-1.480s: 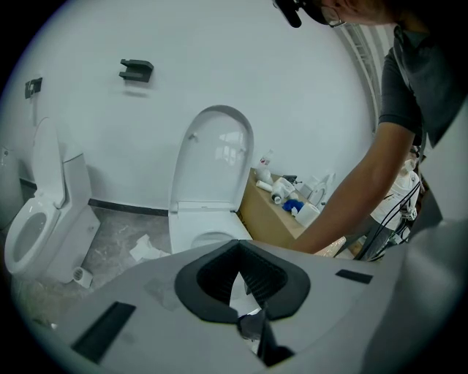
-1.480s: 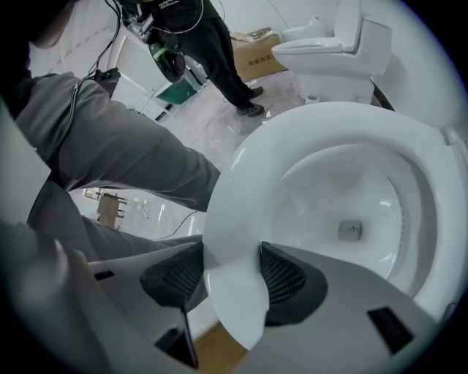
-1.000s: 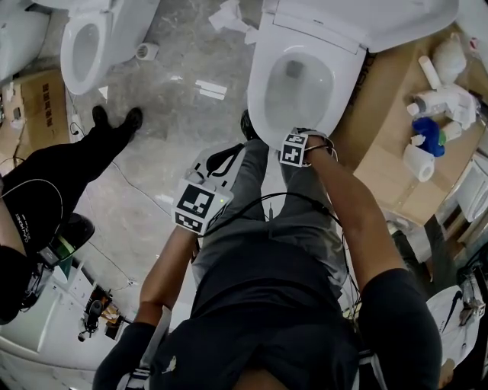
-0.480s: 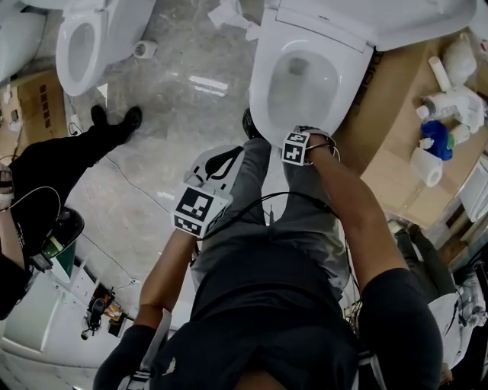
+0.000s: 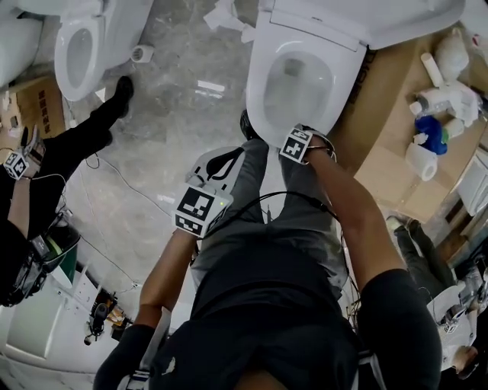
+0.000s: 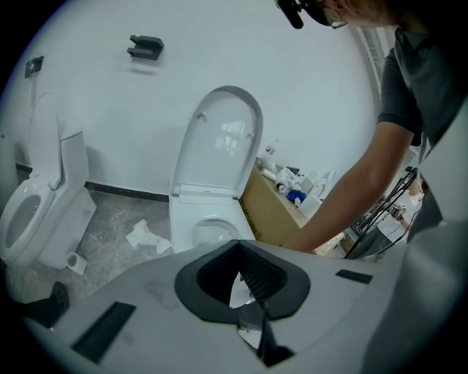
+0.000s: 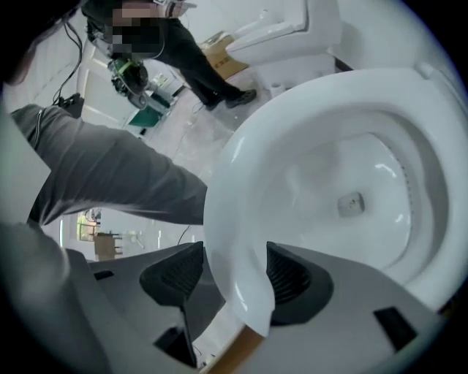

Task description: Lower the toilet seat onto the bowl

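Far left of the bowl [image 5: 293,87] there's a second toilet [image 5: 80,46] w/ another person [image 5: 46,175] near it, nothing to do w/ this job. Closer in, just left of the bowl, the left gripper [image 6: 245,288] hangs by the wearer's thigh, jaws all but together, nothing btwn them.

The toilet seat [image 5: 258,91] lies flat on the bowl, or v. nearly. I can't tell if a gap is left under its front. The lid [image 5: 358,23] stands upright behind the bowl.

At the bowl's front edge the right gripper [image 7: 232,277] is pinched on the seat's front lip. Its jaws are only as far apart as the lip is thick, w/ a ribbed pad on each face.

I'd guess the seat is stiff moulded plastic, fairly light, swinging on a hinge at the back. That makes the front lip the best hold for control. The gloss prob. makes it slippery, & if it slips it could bang down, so it needs easing. It looks smooth, shiny white, an oval ring w/ a rounded edge.

Right of the bowl sits a cardboard box [image 5: 381,145] w/ bottles [image 5: 431,129] on top.
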`<state>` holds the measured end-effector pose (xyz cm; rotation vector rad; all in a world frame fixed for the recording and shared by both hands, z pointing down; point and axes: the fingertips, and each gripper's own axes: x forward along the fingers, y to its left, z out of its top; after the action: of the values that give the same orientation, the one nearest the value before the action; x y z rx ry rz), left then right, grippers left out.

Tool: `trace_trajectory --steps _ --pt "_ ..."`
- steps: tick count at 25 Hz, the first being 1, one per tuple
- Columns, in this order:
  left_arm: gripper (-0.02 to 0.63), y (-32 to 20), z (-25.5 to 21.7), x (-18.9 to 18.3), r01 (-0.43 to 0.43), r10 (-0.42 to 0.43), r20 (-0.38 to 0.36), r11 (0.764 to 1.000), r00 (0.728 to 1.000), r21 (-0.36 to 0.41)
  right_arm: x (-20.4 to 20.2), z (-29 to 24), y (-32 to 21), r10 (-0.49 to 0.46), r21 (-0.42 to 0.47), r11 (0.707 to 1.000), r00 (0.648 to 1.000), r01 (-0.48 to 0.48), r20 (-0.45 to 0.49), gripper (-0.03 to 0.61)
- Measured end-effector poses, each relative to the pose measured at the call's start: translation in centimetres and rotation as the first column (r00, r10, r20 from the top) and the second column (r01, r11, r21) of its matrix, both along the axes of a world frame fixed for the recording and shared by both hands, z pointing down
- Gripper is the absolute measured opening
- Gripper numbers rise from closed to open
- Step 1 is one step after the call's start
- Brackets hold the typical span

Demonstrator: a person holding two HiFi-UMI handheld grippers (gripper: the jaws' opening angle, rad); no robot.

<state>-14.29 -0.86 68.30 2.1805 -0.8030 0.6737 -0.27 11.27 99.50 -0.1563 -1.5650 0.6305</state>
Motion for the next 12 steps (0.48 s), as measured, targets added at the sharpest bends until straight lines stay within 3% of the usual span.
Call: trace_trajectory --steps 4,7,8,9,12 --pt "0.003 -0.4 -2.2 0.1 -0.013 0.013 -0.005 1.0 1.0 0.022 -0.5 -3.7 -1.4 0.11 0.08 0.99 0.993 -0.114 0.049 0.258" --pt "0.003 -1.1 -4.5 0.1 -0.02 0.021 -0.014 0.998 1.0 0.056 -1.3 -8.4 -3.5 0.26 0.133 0.952 0.957 -0.277 0.132 0.254" --pt "0.003 -1.3 -5.3 0.2 -0.022 0.023 -0.017 0.997 1.0 0.067 -1.7 -10.6 -4.6 0.332 0.146 0.922 0.926 -0.359 0.18 0.18" --pt "0.003 -1.3 -6.3 0.1 -0.024 0.026 -0.019 0.997 0.999 0.076 -2.2 -13.3 -5.6 0.407 0.151 0.882 0.882 -0.447 0.235 0.022" --pt "0.003 -1.1 -9.3 0.0 -0.041 0.043 -0.019 0.994 0.999 0.102 -3.6 -22.6 -8.3 0.547 0.159 0.753 0.741 -0.639 0.389 0.008"
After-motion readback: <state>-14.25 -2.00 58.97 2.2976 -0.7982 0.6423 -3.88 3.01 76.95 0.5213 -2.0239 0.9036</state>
